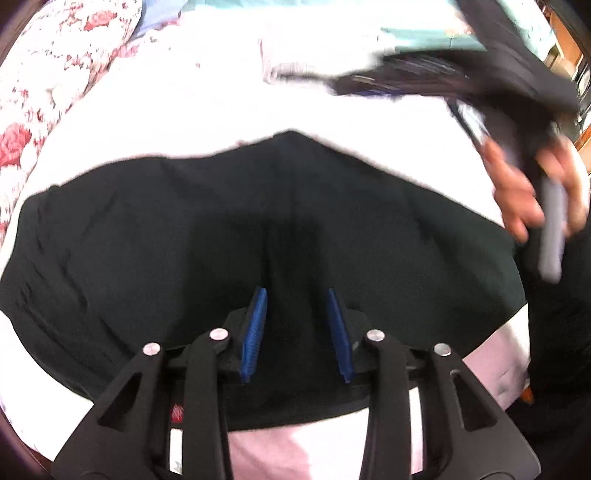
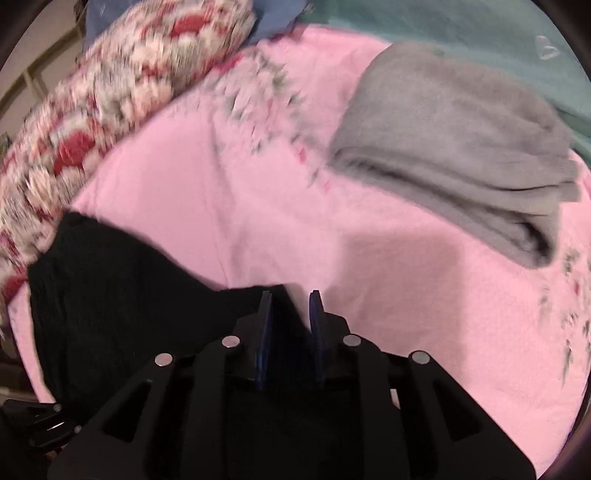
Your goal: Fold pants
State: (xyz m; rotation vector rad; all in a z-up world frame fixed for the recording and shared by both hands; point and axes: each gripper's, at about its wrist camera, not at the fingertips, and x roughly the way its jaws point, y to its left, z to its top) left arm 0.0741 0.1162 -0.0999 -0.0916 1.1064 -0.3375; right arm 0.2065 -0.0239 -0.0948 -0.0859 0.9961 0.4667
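Black pants [image 1: 221, 236] lie folded and flat on a pink bedsheet [image 1: 258, 454]. My left gripper [image 1: 297, 291] hovers over them near their front edge, its blue pads apart and empty. In the right wrist view the pants [image 2: 122, 306] lie at the lower left. My right gripper [image 2: 291, 293] is over their right edge with its jaws apart and nothing between them. In the left wrist view the right gripper is a blurred dark shape [image 1: 424, 74] at the upper right, held by a hand [image 1: 524, 184].
A folded grey garment [image 2: 461, 147] lies on the sheet [image 2: 258, 184] at the far right. A floral red and white quilt [image 2: 110, 99] lies along the left. A teal cloth [image 2: 480, 26] lies at the back.
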